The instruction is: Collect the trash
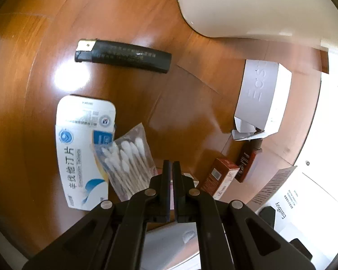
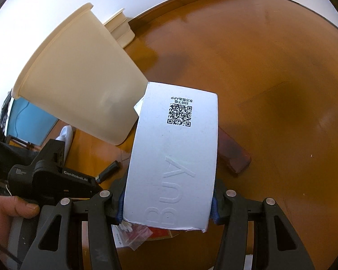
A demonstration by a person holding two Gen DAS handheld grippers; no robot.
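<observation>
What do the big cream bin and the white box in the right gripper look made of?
Cream bin: probably plastic, with a smooth, faintly glossy wall and moulded rim. White box, clamped in the right gripper: likely matte cardboard, with embossed letters, a printed QR code and a torn edge.

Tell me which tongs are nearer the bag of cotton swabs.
Left. The left tongs, shut and empty, hover right beside the bag of cotton swabs. The right tongs are off clamping a white box.
</observation>
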